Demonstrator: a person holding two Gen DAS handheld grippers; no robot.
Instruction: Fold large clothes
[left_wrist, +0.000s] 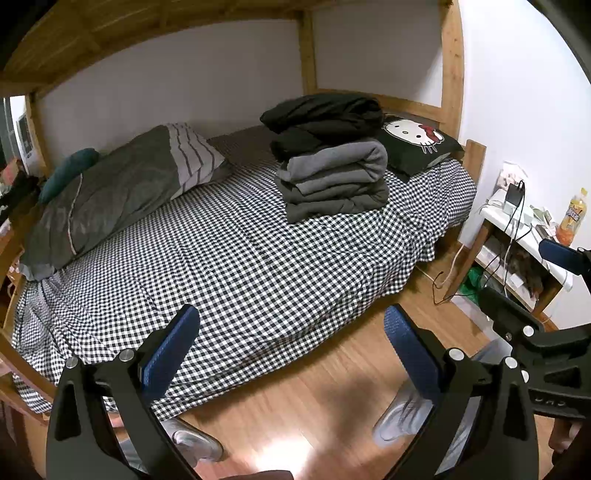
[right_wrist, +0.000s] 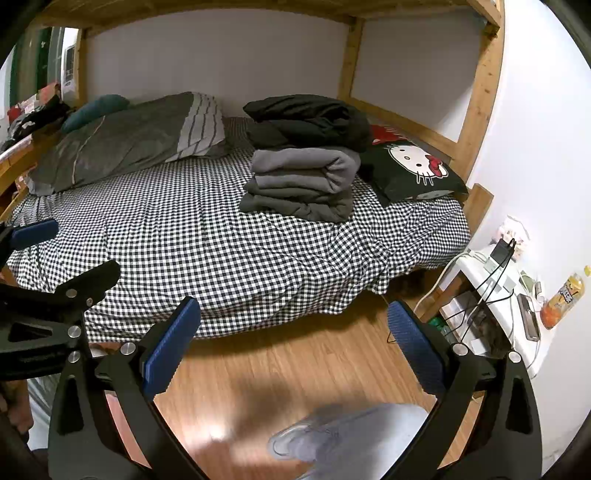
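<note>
While folded clothes (left_wrist: 328, 158) sit stacked, both grippers' jaws gape wide, holding nothing.

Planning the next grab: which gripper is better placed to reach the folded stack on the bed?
Right, marginally. The folded stack sits toward the bed's right end, nearer the right gripper than the left gripper. Both stand open and empty over the floor.

I see open checkered bed (left_wrist: 229, 258) surface in the middle. Folded clothes stack (left_wrist: 328, 162) and cat-face pillow (left_wrist: 417, 144) block its right end; grey duvet (left_wrist: 107, 195) blocks the left, wooden upper bunk (right_wrist: 221, 11) limits height.
</note>
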